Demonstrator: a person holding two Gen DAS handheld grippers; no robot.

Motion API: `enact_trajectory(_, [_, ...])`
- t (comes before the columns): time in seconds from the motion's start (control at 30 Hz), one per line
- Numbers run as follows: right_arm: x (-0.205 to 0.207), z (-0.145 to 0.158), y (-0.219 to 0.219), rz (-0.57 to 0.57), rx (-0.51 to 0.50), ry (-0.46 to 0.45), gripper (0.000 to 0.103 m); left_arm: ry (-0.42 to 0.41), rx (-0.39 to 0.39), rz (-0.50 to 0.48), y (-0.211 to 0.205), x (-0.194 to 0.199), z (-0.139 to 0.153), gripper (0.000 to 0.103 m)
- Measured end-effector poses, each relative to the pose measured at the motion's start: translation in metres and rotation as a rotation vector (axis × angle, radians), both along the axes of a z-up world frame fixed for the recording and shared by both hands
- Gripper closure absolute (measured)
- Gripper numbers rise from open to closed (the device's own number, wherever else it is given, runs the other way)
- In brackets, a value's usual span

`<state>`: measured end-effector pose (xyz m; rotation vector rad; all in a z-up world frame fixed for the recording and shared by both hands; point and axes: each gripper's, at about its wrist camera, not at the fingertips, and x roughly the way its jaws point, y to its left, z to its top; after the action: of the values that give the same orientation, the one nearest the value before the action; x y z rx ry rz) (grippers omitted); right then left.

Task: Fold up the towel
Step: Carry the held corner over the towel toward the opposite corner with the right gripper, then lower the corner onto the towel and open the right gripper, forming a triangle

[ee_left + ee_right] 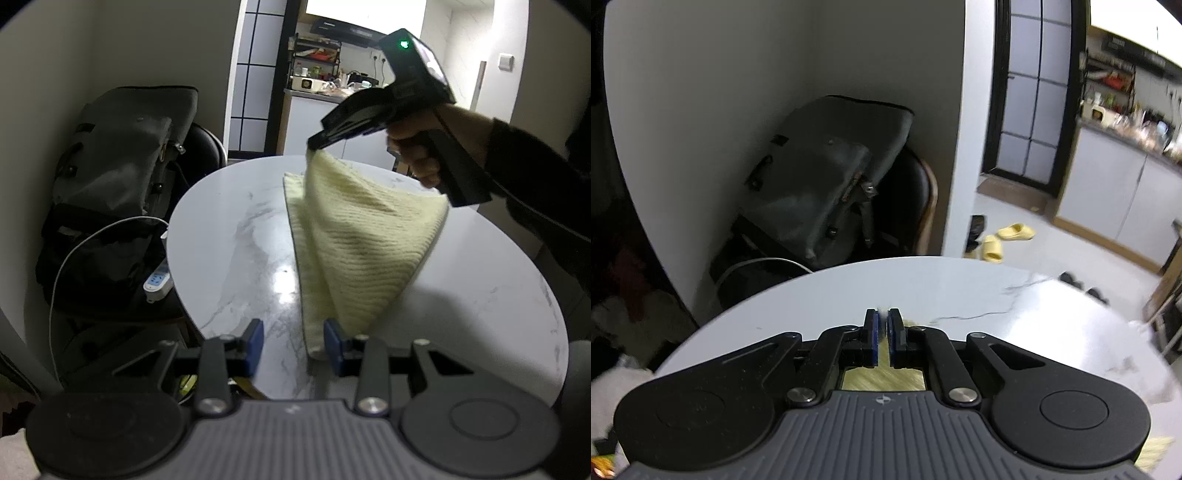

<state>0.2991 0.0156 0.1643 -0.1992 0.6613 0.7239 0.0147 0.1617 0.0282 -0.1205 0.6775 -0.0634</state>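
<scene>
We see the right gripper [316, 144], upper centre, its fingers pinching a corner of the pale yellow towel [351, 236] above the round white surface [229, 251], while the left gripper [293, 341] hangs spread at lower centre.

My left gripper [293, 341] is black with blue pads, silver screws and a ribbed grey housing. My right gripper [317, 144] carries a green light; my sleeve [524, 155] is dark.

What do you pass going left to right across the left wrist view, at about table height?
Dark bag → power strip → bare marble table → yellow towel → hand holding the right gripper.
</scene>
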Motion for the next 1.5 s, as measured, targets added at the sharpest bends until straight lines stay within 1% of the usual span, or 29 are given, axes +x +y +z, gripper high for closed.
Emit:
enact_trajectory(0.07, [0.000,0.001,-0.003,-0.010,0.017,0.001,0.086,0.000,0.004,0.002,0.000,0.001,0.001,0.064])
enact_trajectory(0.1, [-0.001,0.002,-0.005,-0.014,0.024,-0.002,0.074,-0.002,0.005,0.004,0.000,0.000,0.001,0.064])
enact_trajectory(0.13, [-0.001,0.003,-0.006,-0.017,0.031,-0.006,0.067,-0.003,0.005,0.005,-0.001,0.000,0.001,0.064])
enact_trajectory(0.23, [-0.002,0.005,-0.011,-0.026,0.040,-0.012,0.062,-0.005,0.006,0.007,-0.002,0.000,0.002,0.064])
enact_trajectory(0.4, [-0.008,0.006,-0.021,-0.038,0.048,-0.028,0.062,-0.011,0.012,-0.009,-0.007,0.001,0.005,0.064])
enact_trajectory(0.57, [-0.023,-0.001,-0.036,-0.021,0.055,-0.018,0.062,-0.006,0.020,-0.027,-0.013,0.001,0.004,0.064])
enact_trajectory(0.8, [-0.037,-0.013,-0.059,-0.034,0.084,0.004,0.062,0.002,0.036,-0.044,-0.026,0.001,0.001,0.064])
enact_trajectory(0.93, [-0.043,-0.018,-0.068,-0.029,0.092,-0.001,0.062,-0.002,0.033,-0.028,-0.031,0.003,-0.006,0.064])
enact_trajectory(1.0, [-0.046,-0.022,-0.076,-0.018,0.096,0.011,0.062,-0.006,0.030,-0.014,-0.032,0.003,-0.008,0.069])
enact_trajectory(1.07, [-0.047,-0.026,-0.082,-0.019,0.099,0.018,0.062,-0.009,0.028,-0.002,-0.033,0.003,-0.009,0.083])
enact_trajectory(1.17, [-0.047,-0.029,-0.097,-0.049,0.119,0.033,0.062,-0.006,0.018,0.005,-0.032,0.005,-0.009,0.093])
enact_trajectory(1.27, [-0.051,-0.032,-0.110,-0.064,0.123,0.035,0.062,-0.006,0.012,0.012,-0.032,0.006,-0.009,0.097])
enact_trajectory(1.5, [-0.067,-0.045,-0.130,-0.072,0.084,0.038,0.062,-0.007,0.022,0.020,-0.033,0.002,-0.009,0.097])
